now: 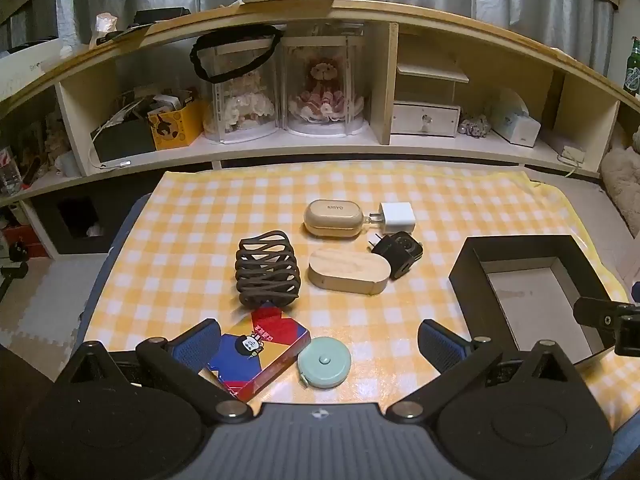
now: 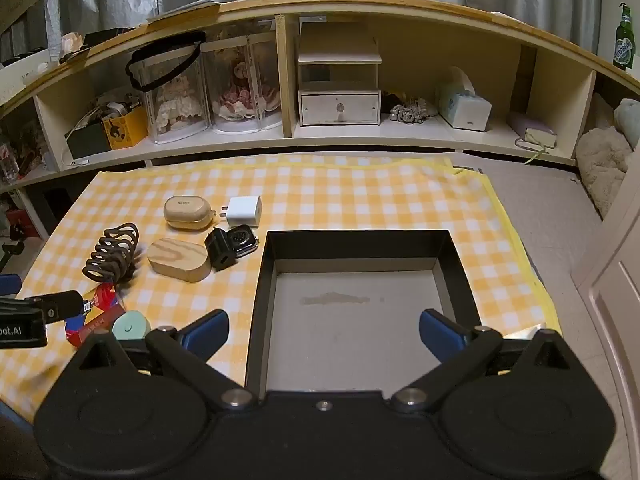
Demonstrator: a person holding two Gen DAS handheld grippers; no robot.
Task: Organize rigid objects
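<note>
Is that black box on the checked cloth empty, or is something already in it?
Empty. The black box shows only its bare grey floor in the right wrist view; all the small items lie outside it on the cloth.

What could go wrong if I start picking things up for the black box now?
The round tape measure lies against the colourful card box between the open left gripper fingers; closing may catch both. The black charger touches the wooden oval case and could be dragged along. The empty black box might slide on the checked cloth.

Both tongs, left (image 1: 320, 344) and right (image 2: 324, 336), wide apart, tilted downward.
</note>
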